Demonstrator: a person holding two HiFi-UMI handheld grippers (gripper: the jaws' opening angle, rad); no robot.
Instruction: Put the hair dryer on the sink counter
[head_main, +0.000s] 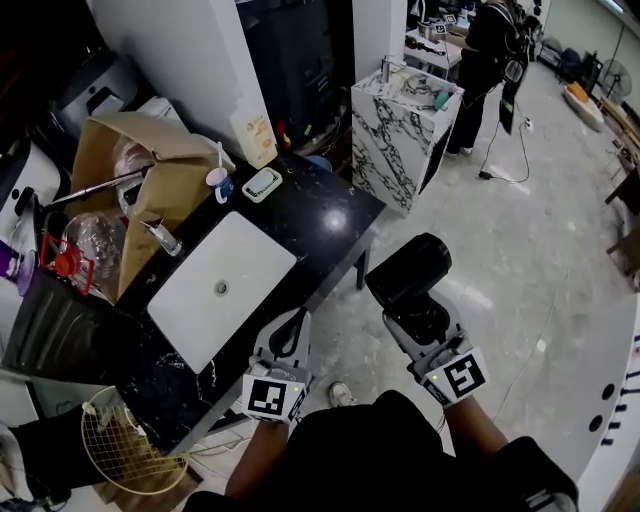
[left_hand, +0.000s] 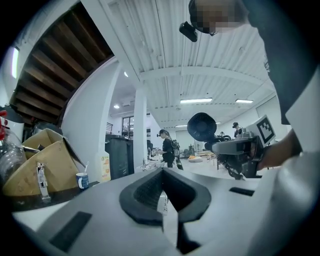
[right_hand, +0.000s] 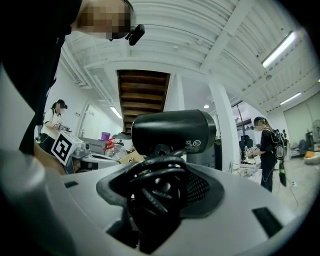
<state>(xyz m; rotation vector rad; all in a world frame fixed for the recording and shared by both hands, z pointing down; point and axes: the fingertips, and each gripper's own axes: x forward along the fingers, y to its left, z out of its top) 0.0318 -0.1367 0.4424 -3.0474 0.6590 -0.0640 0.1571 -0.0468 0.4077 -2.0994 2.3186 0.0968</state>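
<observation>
Head view: my right gripper (head_main: 418, 318) clamped on the black hair dryer (head_main: 408, 265), cord-wrapped handle in its jaws, above the floor (head_main: 520, 260), right of the black sink counter (head_main: 322, 222); my left gripper (head_main: 289, 333) jaws together, empty.

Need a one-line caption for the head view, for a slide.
Right gripper holds a black hair dryer beside the black sink counter; left gripper shut, empty.
</observation>
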